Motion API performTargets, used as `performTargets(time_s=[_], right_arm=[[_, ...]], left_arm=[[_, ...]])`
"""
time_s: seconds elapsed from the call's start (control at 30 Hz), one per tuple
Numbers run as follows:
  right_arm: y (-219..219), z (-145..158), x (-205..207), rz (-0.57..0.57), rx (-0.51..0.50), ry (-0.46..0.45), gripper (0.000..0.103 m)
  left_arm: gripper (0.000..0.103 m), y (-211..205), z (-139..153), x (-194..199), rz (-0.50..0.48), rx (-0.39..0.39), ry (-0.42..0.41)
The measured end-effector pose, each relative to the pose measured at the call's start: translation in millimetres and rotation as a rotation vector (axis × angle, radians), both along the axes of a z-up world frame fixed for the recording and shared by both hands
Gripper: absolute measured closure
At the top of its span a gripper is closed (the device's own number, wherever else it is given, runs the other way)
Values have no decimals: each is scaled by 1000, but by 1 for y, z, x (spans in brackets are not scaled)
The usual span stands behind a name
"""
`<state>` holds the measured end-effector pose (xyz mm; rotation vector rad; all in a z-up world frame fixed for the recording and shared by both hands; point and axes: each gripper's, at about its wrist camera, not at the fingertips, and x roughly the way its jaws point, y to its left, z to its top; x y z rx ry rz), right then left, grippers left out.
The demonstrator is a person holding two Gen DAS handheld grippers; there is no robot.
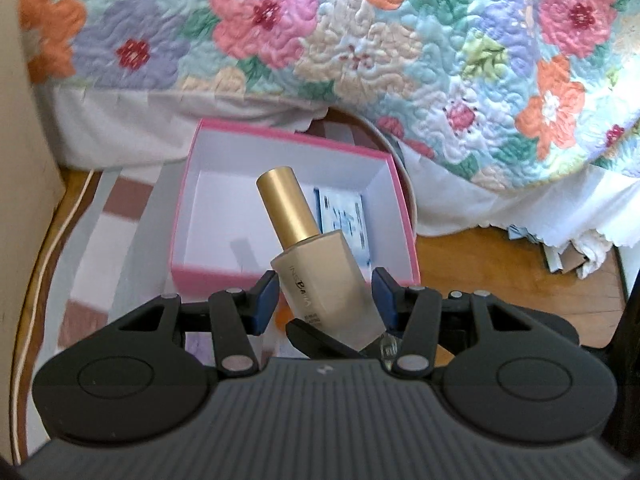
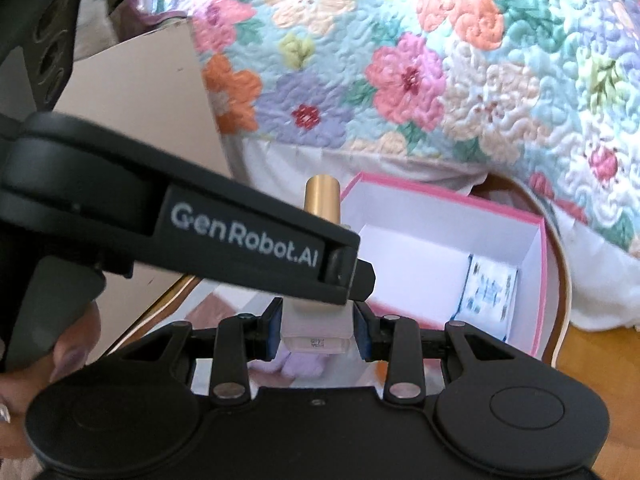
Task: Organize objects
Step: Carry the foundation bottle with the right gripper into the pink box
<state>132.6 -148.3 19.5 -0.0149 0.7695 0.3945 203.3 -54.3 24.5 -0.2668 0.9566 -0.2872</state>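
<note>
A: Biggest first. Floral quilt [image 1: 400, 40] fills the back; not part of the job, as far as I can tell.

B: Then the striped cloth [image 1: 120, 240] on the wooden top, with the pink box [image 1: 208, 276] sitting on it, open, white inside.

A: What's in the box?

B: Only a blue-and-white packet [image 1: 344, 216], flat against the right wall. So one item stowed, I'd judge.

A: And the bottle [image 1: 320, 280]?

B: Beige, gold cap [image 1: 286, 204], tilted, in the air over the box's near wall. Not inside.

A: Who has it?

B: The right gripper [image 2: 318, 330] is clamped on the base, both blue pads [image 2: 272, 328] pressed to its sides. The left gripper [image 1: 323, 300] straddles the body higher up. The right pad looks to be touching, with a sliver of gap at the left pad [image 1: 266, 300]. Can't tell if it's actually gripping.

A: Progress?

B: Early-to-mid, my guess. The bottle needs lowering into the empty left part of the box, then releasing. Any other items are out of view.
</note>
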Motion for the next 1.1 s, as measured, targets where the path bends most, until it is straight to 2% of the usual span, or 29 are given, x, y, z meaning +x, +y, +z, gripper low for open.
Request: performTargets(time_s=[0.17, 0.3, 0.57, 0.7, 0.8, 0.9, 1.1], right_arm=[[-20, 3, 50, -41, 20, 33, 63], [-36, -4, 92, -78, 24, 68, 63], [-60, -55, 159, -152, 27, 186, 63], [-72, -90, 184, -188, 67, 256, 63], [-73, -113, 198, -189, 60, 298, 63], [-72, -128, 209, -191, 40, 327, 63], [-83, -152, 226, -225, 61, 403, 63]], left_arm=[[54, -17, -10, 51, 2, -22, -2], [54, -30, -28, 91, -12, -39, 46], [54, -52, -96, 153, -29, -10, 140], [54, -49, -130, 170, -42, -36, 169], [54, -45, -153, 182, -25, -76, 209], [54, -44, -169, 190, -12, -96, 229], [55, -48, -191, 200, -12, -139, 286]])
